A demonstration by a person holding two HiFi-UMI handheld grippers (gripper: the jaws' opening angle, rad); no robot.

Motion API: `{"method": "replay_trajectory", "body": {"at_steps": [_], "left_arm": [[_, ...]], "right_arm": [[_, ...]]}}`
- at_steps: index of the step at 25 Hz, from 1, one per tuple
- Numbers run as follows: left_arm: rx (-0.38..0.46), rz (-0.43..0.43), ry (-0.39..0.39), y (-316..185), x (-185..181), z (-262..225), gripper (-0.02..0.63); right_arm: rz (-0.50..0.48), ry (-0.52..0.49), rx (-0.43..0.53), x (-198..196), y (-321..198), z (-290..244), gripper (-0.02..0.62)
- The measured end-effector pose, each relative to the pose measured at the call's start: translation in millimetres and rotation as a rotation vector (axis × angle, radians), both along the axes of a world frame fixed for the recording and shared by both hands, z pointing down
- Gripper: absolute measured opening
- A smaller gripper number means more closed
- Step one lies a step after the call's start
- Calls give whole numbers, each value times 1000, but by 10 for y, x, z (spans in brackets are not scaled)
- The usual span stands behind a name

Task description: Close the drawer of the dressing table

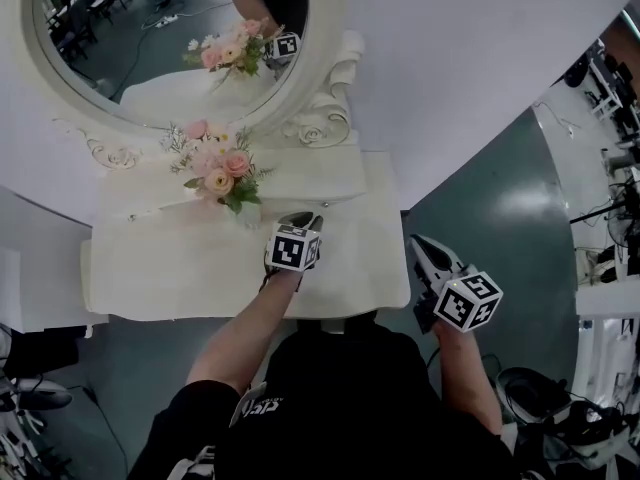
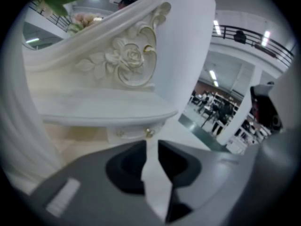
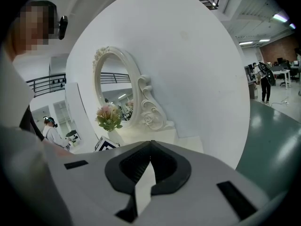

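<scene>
I have the left gripper (image 1: 300, 220) over the white dressing table (image 1: 150, 278), near the middle of its front edge and just in front of the flowers (image 1: 220, 173). In the left gripper view its fingers stand a little apart with nothing between them.

Through that gap I see a small drawer (image 2: 133, 133) with gold knobs (image 2: 149, 132). It sits under the raised shelf (image 2: 103, 105) at the far side of the top, below the carved rose (image 2: 129, 58). The gripper's own body cuts off the lower part of the drawer front. I cannot tell whether the drawer is pushed fully in or stands out a little. The gripper is clear of it.

The right gripper (image 1: 422, 246) hangs off the table's right front corner, over the green floor (image 1: 500, 208), touching nothing. In the right gripper view its fingertips meet, closed on nothing, with the oval mirror (image 3: 115, 91) far ahead.

In the head view the picture's edge cuts off the top and left of the mirror. The person's dark shirt (image 1: 350, 398) hides the table's front below the near edge.
</scene>
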State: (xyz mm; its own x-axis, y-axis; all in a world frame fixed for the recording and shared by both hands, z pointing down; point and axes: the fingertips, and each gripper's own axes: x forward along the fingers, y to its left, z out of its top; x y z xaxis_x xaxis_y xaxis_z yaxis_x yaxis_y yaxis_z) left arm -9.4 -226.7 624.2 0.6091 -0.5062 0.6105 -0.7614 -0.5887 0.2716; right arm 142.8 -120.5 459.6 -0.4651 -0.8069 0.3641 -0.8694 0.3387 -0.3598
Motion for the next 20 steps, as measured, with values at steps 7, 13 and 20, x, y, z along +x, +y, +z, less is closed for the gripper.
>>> {"method": "replay_trajectory", "body": {"at_steps": [7,13,20], "left_arm": [[64,-7,56,143,5,-405,52],[125,-45,86,189,173,-758,28],[235,-31,89,340,587,-1248,23]], "right_arm": [[-45,-11,-8,-89,83,65,-6],[-110,9,44,10,-24,-129,-5],[-152,-9,85,182,-84,-218,-6]]}}
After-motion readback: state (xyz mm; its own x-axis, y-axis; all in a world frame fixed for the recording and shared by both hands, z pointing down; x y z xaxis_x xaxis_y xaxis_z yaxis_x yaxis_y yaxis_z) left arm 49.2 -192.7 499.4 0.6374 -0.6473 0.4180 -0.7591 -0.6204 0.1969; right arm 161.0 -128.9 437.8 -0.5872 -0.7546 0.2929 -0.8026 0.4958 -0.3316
